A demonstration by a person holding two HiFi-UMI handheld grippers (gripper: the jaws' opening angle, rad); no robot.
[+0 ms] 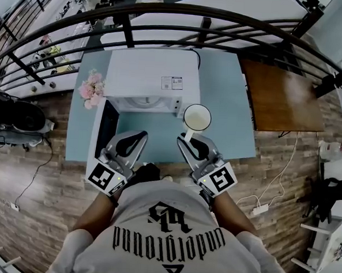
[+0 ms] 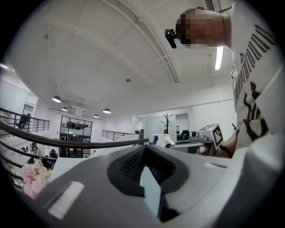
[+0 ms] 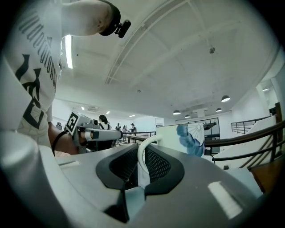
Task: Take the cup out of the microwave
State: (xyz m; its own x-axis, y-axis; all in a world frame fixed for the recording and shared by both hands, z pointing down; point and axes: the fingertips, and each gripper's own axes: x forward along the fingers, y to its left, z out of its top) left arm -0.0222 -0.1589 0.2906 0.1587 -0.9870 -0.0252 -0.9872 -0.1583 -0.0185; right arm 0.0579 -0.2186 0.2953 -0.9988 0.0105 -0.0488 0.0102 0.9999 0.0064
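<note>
While the white microwave (image 1: 153, 80) stands door-open on the pale blue desk (image 1: 225, 96), the white, blue-patterned cup (image 1: 197, 118) hangs outside, just right of the opening. The right hand-held gripper (image 1: 187, 140), level, pinches its handle. The left hand-held gripper (image 1: 141, 137) is closed and empty. The microwave's cavity is mostly hidden.
</note>
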